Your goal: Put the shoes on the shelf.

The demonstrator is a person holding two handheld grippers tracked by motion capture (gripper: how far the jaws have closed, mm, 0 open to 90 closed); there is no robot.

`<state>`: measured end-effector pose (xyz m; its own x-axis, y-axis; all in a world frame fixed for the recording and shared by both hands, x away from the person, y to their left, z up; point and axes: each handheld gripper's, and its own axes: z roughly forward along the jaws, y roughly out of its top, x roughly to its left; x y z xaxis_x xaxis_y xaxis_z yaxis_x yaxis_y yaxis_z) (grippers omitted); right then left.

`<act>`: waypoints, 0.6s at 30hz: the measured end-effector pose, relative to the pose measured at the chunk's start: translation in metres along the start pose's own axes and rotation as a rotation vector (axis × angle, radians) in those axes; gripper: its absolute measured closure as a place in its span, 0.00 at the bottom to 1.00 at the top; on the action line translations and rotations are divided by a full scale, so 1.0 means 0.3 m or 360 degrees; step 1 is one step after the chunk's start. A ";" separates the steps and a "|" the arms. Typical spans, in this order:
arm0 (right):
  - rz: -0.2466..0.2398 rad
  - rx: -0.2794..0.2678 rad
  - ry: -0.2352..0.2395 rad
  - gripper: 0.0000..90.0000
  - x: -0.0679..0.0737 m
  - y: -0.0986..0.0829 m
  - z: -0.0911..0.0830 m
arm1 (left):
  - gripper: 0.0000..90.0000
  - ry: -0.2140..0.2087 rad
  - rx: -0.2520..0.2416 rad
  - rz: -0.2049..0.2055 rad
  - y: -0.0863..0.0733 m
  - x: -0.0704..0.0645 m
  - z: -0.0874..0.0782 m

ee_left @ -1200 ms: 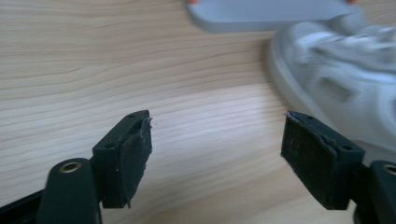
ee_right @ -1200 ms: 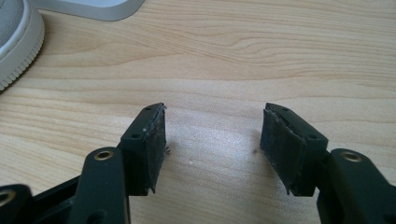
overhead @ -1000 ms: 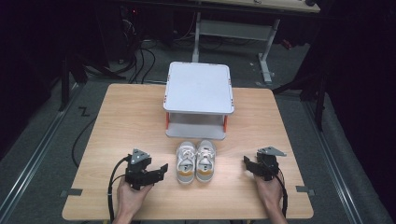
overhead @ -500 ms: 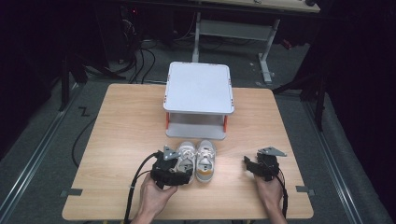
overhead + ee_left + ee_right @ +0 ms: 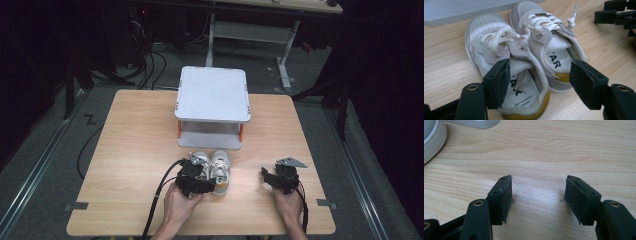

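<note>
Hovering over the heels of the two small shoes, the left gripper (image 5: 541,82) is keeping its jaws spread wide and is gripping nothing. In the left gripper view, the left shoe (image 5: 506,75) and the right shoe (image 5: 549,50) are lying side by side and touching each other on the wooden table (image 5: 446,65), with their toes pointing away towards the grey shelf stand (image 5: 212,107). One of the fingers (image 5: 500,83) is standing over the outer edge of the left shoe's opening, while the other finger (image 5: 586,83) is standing just beside the outer heel of the right shoe, so both heels are lying between the two pads; whether the pads are touching the shoes I cannot tell. In the high view, the pair is sitting near the front middle of the table, just in front of the stand, and the left gripper (image 5: 196,180) is covering the left shoe. The right gripper (image 5: 537,200) is also staying released, with bare wood between its jaws, well apart from the shoes.
</note>
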<state>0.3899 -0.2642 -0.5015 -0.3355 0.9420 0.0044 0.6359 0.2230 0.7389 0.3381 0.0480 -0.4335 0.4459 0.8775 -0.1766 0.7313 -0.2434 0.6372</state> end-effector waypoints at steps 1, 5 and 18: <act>0.0000 0.0001 0.0000 0.44 0.000 0.000 0.000 | 0.38 0.0005 0.0005 0.0004 0.002 -0.002 0.005; 0.0000 0.0001 -0.0001 0.44 0.000 0.000 0.000 | 0.42 0.0005 0.0003 -0.0034 0.009 0.000 0.013; -0.0003 0.0005 -0.0011 0.44 0.004 0.000 0.000 | 0.52 0.0104 0.0018 -0.0075 0.025 -0.015 0.051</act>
<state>0.3896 -0.2631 -0.5015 -0.3317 0.9434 -0.0018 0.6374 0.2255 0.7368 0.3493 0.0359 -0.4393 0.3765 0.9131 -0.1564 0.7565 -0.2056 0.6209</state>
